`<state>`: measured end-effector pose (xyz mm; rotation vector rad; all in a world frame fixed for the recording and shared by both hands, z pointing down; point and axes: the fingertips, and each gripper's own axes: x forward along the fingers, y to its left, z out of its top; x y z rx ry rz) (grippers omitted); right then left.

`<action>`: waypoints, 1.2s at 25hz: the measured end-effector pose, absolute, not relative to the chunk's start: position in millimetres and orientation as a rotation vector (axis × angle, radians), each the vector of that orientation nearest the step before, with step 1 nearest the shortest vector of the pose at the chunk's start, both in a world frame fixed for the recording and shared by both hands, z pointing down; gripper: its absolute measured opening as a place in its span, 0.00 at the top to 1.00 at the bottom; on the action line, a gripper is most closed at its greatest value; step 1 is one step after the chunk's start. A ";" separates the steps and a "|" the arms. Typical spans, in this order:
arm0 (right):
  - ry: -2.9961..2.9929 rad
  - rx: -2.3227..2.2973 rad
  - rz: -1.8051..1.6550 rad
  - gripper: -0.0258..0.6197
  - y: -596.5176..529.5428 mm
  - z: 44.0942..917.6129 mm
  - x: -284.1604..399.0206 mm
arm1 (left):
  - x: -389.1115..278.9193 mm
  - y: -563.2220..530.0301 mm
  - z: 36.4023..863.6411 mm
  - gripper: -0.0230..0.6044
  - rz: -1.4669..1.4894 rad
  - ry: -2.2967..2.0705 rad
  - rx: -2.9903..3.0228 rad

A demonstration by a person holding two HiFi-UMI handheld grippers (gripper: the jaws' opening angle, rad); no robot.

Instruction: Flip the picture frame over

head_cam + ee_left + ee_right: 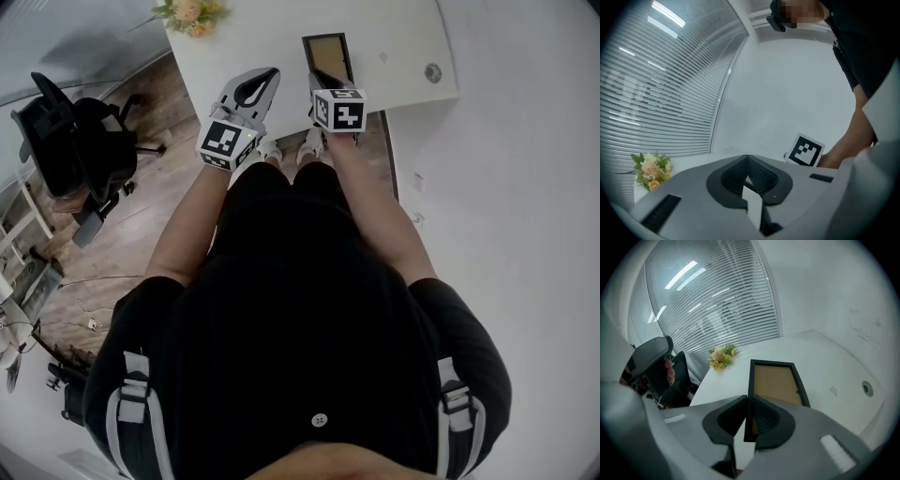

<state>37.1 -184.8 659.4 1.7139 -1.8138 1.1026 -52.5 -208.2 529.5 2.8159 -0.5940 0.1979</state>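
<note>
Cardboard backing (777, 381) is sitting inside the black picture frame (751, 378), filling it from rail to rail, and it is facing up at you. The frame is lying lengthwise on the white table (253, 47), running away from you, with its near end reaching toward the table edge in front of your body. You are holding your right gripper (746, 399) clenched on the frame: its dark pads are pressing from both sides on the left rail, close to the near corner, with the rail standing edge-on between them. From the head view the same gripper (323, 80) is covering that near end, so you cannot tell whether that end is lifting off the table or still touching it. You are keeping your left gripper (747, 157) closed with nothing in it, its tips meeting, and it is pointing over the table rather than at the frame. In the head view it (272, 73) is hovering just beside the right one, to the left of the frame and apart from it. A small bunch of flowers (721, 356) is lying at the far left corner of the table, well apart from the frame. A round cap (432, 72) is showing in the tabletop to the right. A black office chair (75, 141) is standing on the wooden floor to your left.
</note>
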 end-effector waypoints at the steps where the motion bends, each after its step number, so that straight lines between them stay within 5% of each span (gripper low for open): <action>1: -1.830 1.705 1.114 0.88 -186.4 656.8 36.3 | -54.4 -209.1 527.1 0.96 0.196 -0.613 2.815; 30: -2.173 1.394 1.595 0.88 -200.6 604.9 29.7 | -57.4 -214.3 467.5 0.96 0.143 -0.984 2.806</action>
